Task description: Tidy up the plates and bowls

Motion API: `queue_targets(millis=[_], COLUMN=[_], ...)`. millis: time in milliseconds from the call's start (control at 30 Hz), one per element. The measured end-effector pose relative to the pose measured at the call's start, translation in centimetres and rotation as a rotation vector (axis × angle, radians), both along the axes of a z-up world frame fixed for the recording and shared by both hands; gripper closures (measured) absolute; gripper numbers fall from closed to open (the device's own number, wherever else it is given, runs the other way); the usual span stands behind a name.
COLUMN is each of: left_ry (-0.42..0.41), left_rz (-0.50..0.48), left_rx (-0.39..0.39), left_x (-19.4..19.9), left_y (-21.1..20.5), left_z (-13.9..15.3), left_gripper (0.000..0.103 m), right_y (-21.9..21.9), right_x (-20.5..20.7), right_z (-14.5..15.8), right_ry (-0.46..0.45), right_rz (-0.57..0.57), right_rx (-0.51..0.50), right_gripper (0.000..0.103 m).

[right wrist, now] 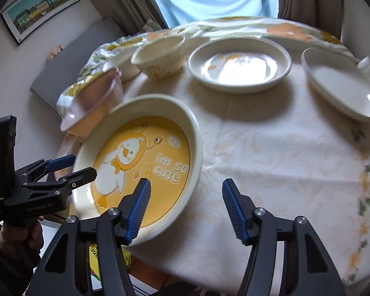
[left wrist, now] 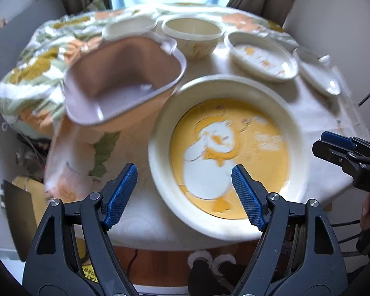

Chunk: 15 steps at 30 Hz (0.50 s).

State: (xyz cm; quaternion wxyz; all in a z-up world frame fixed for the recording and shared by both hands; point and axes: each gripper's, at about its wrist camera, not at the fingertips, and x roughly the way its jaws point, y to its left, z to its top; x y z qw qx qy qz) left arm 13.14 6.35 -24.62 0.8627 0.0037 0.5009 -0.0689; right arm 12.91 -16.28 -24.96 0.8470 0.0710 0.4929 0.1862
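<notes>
Plates and bowls sit spread over a round table [right wrist: 271,153] covered by a pale patterned cloth. Nearest the cameras is a large cream plate [left wrist: 228,153] with a yellow centre showing a cartoon duck and the words "im so cute". At its ten o'clock in the left wrist view, a pink rounded-square bowl [left wrist: 125,79] tilts toward the camera, its rim just beside the plate's rim. Toward the far edge stand a small cream bowl [left wrist: 193,37] with a faint print, a shallow white dish [left wrist: 128,28] at its nine o'clock, a cream plate with an orange print [left wrist: 261,56] at its four o'clock, and a plain white oval dish [left wrist: 317,74] further round at three o'clock. The left gripper [left wrist: 185,192] hangs over the near rim of the duck plate, its blue-padded fingers spread wide and holding nothing. The right gripper [right wrist: 186,209] hovers at the plate's right edge, fingers likewise apart and empty, one pad over the rim and the other over bare cloth.
</notes>
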Motion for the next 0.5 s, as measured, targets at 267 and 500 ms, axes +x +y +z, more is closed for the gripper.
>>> queue_targets(millis=[267, 500], left_ry=[-0.189, -0.235], left_rz=[-0.014, -0.148], left_rx=[0.019, -0.066], left_x=[-3.4, -1.6], left_y=[-5.9, -12.6], left_z=[10.0, 14.0], left_gripper=[0.0, 0.0], right_y=[-5.5, -11.9], right_x=[-3.6, -5.6], right_z=[8.2, 11.4], right_ry=[-0.127, -0.15], right_rz=[-0.07, -0.218], right_rx=[-0.025, -0.044], right_gripper=[0.0, 0.0])
